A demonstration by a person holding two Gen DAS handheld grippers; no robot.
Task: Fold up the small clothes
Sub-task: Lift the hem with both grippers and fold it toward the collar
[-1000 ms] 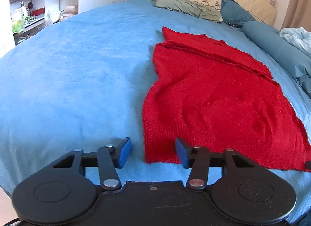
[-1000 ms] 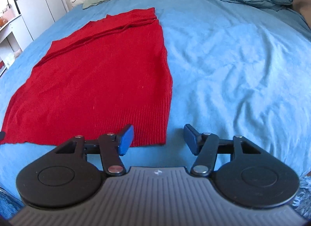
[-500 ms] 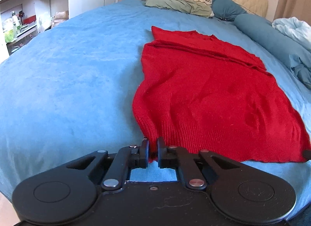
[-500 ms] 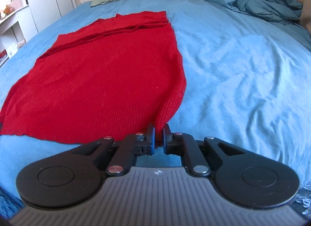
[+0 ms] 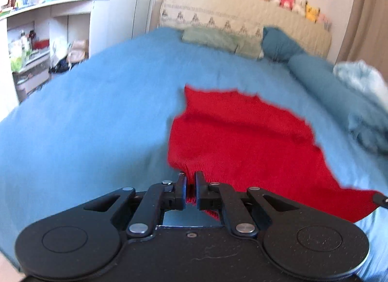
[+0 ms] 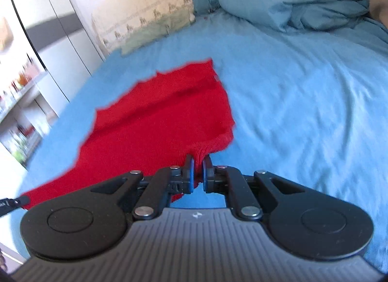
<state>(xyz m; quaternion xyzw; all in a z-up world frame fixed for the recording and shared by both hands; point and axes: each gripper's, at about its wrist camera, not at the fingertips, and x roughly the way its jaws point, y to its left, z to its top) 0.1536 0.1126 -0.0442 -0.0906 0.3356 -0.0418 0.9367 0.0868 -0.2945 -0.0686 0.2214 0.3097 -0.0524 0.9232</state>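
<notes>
A red knitted garment [image 5: 242, 141] lies on the blue bed cover [image 5: 84, 121]; it also shows in the right wrist view [image 6: 160, 117]. My left gripper [image 5: 191, 182] is shut on the garment's near left hem corner and holds it lifted. My right gripper [image 6: 198, 168] is shut on the near right hem corner, also lifted. The near hem hangs raised between the two grippers while the far part rests on the bed. The right gripper's tip shows at the left wrist view's right edge [image 5: 380, 198].
Pillows [image 5: 218, 39] and a beige headboard [image 5: 242, 15] stand at the far end. A blue bolster [image 5: 322, 80] and a heaped blue duvet [image 6: 295, 3] lie on the right. White shelves [image 5: 36, 39] stand left of the bed.
Both grippers closed on the hem corners, then lifted them up and forward. The near half of the garment has risen off the bed; the views are motion-blurred.
</notes>
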